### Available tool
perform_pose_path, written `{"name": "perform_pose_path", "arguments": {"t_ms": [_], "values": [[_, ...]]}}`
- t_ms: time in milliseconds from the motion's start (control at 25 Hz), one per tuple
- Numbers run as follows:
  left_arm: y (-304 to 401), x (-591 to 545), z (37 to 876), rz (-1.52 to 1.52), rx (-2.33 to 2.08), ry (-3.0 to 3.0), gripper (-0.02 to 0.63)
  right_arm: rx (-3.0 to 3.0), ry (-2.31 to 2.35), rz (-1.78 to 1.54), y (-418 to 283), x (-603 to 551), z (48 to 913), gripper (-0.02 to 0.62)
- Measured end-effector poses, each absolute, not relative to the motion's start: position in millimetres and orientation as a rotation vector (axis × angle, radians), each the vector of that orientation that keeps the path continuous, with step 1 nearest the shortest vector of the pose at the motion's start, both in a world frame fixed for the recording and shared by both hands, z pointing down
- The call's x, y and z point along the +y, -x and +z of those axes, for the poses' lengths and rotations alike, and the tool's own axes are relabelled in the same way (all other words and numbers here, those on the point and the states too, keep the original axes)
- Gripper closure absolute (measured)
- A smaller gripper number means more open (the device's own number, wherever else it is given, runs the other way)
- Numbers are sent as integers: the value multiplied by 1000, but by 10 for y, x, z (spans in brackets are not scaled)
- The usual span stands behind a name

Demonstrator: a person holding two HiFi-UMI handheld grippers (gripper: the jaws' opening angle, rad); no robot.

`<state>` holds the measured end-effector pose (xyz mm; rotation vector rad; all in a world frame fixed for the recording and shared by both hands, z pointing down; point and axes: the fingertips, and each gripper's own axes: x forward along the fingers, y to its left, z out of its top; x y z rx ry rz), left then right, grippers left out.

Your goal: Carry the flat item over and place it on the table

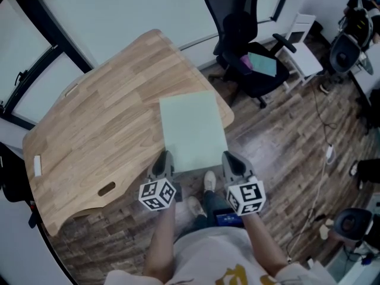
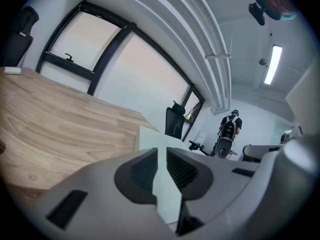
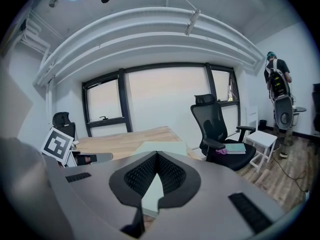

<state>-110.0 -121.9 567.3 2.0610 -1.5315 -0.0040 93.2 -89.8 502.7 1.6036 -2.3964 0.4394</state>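
A pale green flat board (image 1: 193, 129) lies level, its far part over the right end of the wooden table (image 1: 101, 123) and its near edge past the table's rim. My left gripper (image 1: 164, 161) is shut on the board's near left corner, my right gripper (image 1: 232, 160) on its near right corner. In the left gripper view the board (image 2: 168, 189) runs between the two black pads of that gripper (image 2: 161, 153), which press on it. The right gripper view shows the same: the board (image 3: 152, 193) is pinched at the tips of the right gripper (image 3: 157, 157).
A black office chair (image 1: 246, 46) with a teal item on its seat stands just beyond the table's right end, a small white side table (image 1: 303, 55) next to it. Cables (image 1: 325, 129) trail over the wood floor at right. A person with a backpack (image 3: 276, 79) stands far off.
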Motion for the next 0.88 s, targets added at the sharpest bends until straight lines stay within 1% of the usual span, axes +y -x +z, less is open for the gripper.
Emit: {"name": "perform_pose_path", "arguments": {"t_ms": [80,200,280,880], "values": [[1084,-1233,5605,-28,-1522,-2070,575,-2400,-1605,426,-928,-908,5005,597],[1032,-1265,5474,-50,-1508,-2101,584,-2405,-1612,413,-922,-926,4960,597],[999,-1296,5385,-41,-1505,-2130,604,-2409,-1619,410,-905,-946,4907,597],[876,-1331,4913,-69,-1421,-2276,604,-2427,-1653,328,-824,-908,4626,597]]}}
